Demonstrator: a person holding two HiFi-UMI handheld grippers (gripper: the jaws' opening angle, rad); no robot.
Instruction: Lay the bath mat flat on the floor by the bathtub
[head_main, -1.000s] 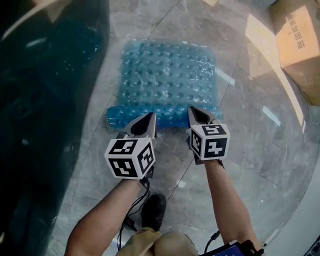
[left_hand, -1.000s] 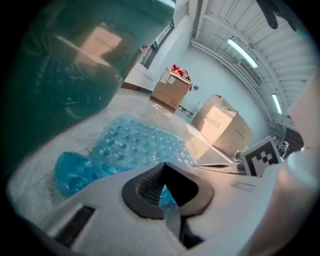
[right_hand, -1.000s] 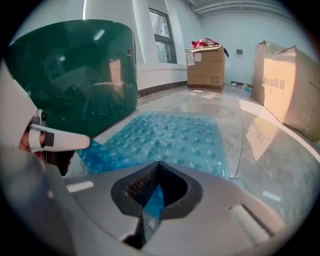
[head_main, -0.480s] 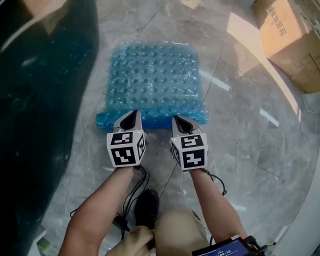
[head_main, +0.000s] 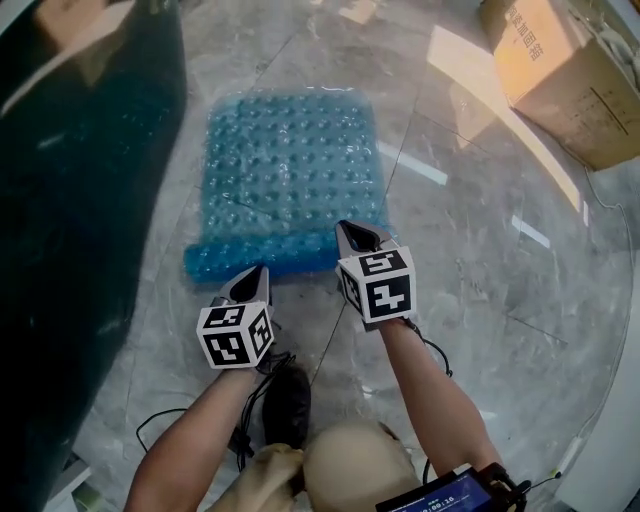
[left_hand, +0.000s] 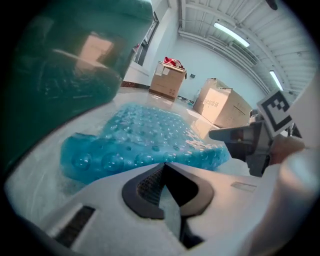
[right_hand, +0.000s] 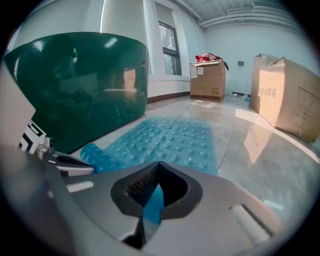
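The blue bubbled bath mat (head_main: 290, 170) lies spread on the marble floor beside the dark green bathtub (head_main: 80, 200). Its near edge is curled into a roll (head_main: 250, 262). My left gripper (head_main: 255, 272) is shut and empty, just short of that roll. My right gripper (head_main: 350, 230) is also shut, its tip at the roll's right end, with nothing seen clamped. In the left gripper view the mat (left_hand: 145, 135) lies beyond the closed jaws (left_hand: 164, 164), with the right gripper (left_hand: 215, 134) to the right. In the right gripper view the mat (right_hand: 175, 137) stretches ahead of the shut jaws (right_hand: 159, 163).
A large cardboard box (head_main: 560, 70) stands at the far right, and another box (right_hand: 206, 80) sits by the back wall. The person's dark shoe (head_main: 288, 405) and black cables (head_main: 250, 430) are near the bottom. Bare marble floor (head_main: 480, 250) lies right of the mat.
Both grippers have drawn back from the mat's curled edge, the left one farther toward me. The mat stays on the floor with its near edge rolled.
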